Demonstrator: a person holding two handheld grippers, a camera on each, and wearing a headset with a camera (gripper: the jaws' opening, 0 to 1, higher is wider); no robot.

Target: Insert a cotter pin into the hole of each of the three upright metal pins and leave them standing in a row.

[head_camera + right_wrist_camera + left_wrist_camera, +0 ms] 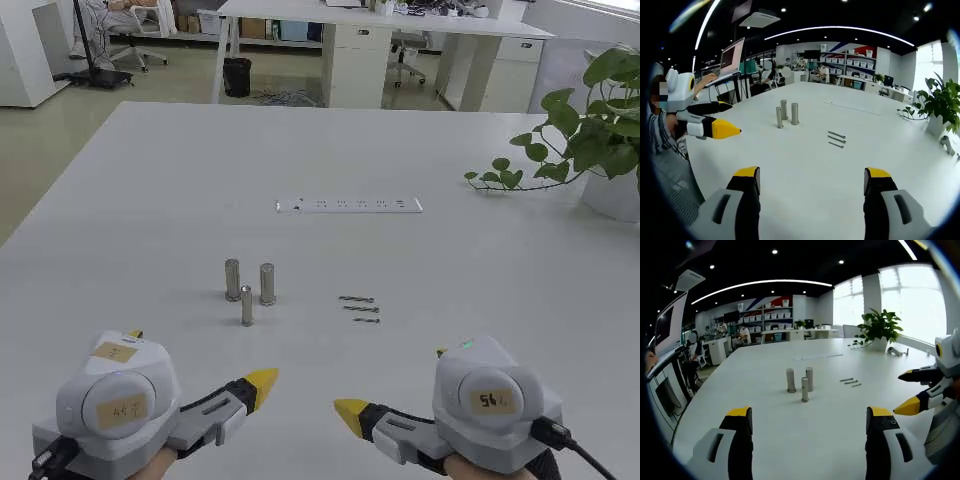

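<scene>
On the counter (480,330) nothing is done yet: three metal pins (247,290) stand clustered, unpinned, three cotter pins (358,309) lie loose at their 3 o'clock, and the left gripper (809,412) and right gripper (811,173) hover at 6 o'clock, jaws wide and empty.

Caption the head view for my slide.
Left gripper and right gripper, both open, face three upright metal pins and three cotter pins on the white table.
</scene>
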